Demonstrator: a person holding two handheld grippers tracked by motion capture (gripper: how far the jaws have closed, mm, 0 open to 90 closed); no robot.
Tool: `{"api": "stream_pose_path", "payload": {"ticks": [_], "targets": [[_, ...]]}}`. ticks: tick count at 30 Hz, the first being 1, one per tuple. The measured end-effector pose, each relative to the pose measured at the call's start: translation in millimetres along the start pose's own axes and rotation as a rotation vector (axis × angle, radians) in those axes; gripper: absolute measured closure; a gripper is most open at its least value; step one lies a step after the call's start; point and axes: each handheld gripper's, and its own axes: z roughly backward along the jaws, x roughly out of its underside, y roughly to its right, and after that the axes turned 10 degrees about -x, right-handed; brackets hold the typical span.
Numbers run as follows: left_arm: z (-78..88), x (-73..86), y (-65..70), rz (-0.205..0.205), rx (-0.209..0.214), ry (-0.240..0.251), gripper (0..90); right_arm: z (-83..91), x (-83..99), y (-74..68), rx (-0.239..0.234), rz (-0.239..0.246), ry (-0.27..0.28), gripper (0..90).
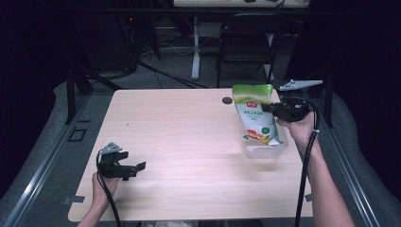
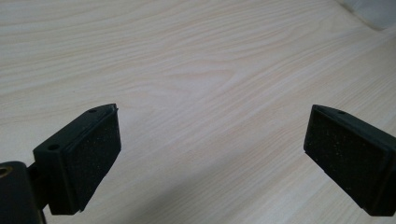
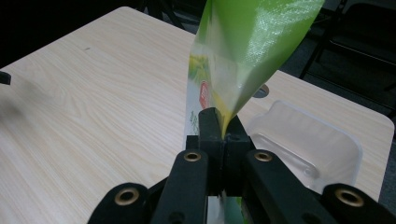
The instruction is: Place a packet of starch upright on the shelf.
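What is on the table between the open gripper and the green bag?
Nothing: in the high view only bare light wooden table lies between the open left gripper and the green plastic snack bag.

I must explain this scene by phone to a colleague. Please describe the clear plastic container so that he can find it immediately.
Start at the light wooden table and look to its right edge, beside the person's right hand. There the right gripper pinches a green snack bag, and the clear plastic container sits directly under that bag. It is transparent, low and rounded, unlike the colourful printed bag.
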Motion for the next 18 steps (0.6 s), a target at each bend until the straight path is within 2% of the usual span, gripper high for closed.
{"api": "stream_pose_path", "payload": {"ticks": [18], "targets": [[0.0, 0.0, -0.3, -0.001, 0.0, 0.0, 4.0, -12.9, 12.2, 12.3, 0.018, -0.011, -0.054, 89.4]]}}
